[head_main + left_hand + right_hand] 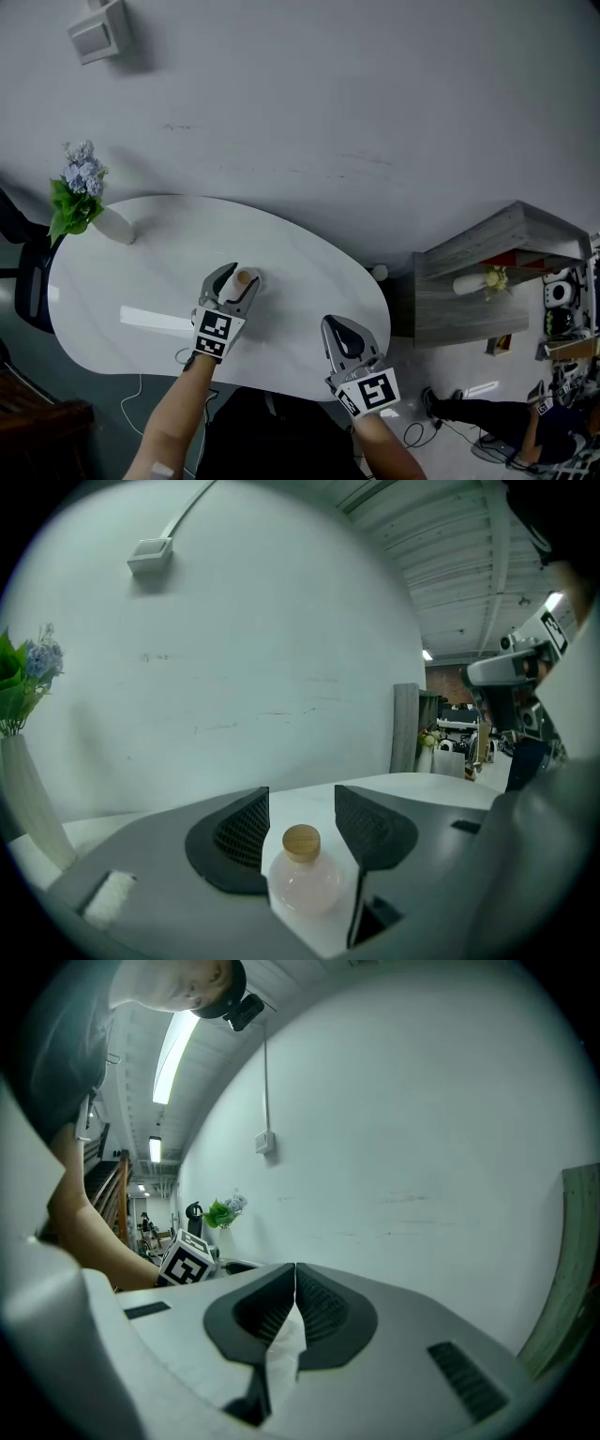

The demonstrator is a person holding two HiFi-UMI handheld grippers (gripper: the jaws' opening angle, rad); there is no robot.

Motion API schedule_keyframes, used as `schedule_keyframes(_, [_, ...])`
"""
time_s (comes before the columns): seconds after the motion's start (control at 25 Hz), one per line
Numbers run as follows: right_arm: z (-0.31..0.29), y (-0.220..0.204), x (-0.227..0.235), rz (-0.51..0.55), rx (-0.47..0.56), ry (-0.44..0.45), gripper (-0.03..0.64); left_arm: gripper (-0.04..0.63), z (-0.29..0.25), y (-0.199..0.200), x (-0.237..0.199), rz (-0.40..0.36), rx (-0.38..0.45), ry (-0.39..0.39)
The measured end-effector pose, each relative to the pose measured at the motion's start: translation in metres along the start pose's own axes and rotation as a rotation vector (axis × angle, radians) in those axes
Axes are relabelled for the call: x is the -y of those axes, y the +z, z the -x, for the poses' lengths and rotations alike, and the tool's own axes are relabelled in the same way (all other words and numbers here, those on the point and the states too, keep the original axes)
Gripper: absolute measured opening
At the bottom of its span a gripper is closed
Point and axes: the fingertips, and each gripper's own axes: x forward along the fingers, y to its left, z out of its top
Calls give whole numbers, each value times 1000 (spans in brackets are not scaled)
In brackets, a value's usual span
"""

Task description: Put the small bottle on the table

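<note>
A white, glossy, oval table [309,272] is seen from above, set against a plain grey wall [328,94]. A white vase [114,227] of blue flowers and green leaves [80,187] stands at the table's far left end, and all places below are given from it.

Well to the right of the vase, near the middle of the table, the small bottle [246,278] stands upright on the table. It is shown as a round, pale pink body with a wooden stopper. The left claw [242,274] is set around it. In the left gripper view the left claw [302,808] is narrowed onto the bottle [304,874], whose body fills the gap from one jaw to the other, while the stopper stands free between the tips. The vase [33,799] is seen there at the far left.

Further right of the vase, at the table's near edge, the right claw [333,328] is held closed. In the right gripper view the right claw [295,1269] is shown with its jaws pressed together and nothing gripped.

High above the vase, a small grey box [98,30] is fixed to the wall. Beside the vase, past the table's left end, a dark chair [28,281] is partly seen. Far to the right of the vase, beyond the table, a grey wooden shelf unit [487,272] stands against the wall.
</note>
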Motion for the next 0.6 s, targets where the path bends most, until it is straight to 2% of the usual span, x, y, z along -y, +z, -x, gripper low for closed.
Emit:
schedule_keyframes(0.16, [-5,4,-3,14,3,7,6,181,11,10,-2,15,16,-4])
schedule_keyframes(0.32, [-9,10,-9,10,13,0,6,94,21,11,-12,4,-4,23])
schedule_keyframes(0.6, [-25,21,-25,19,30,15,6,26,35,22,-33,21,0,39])
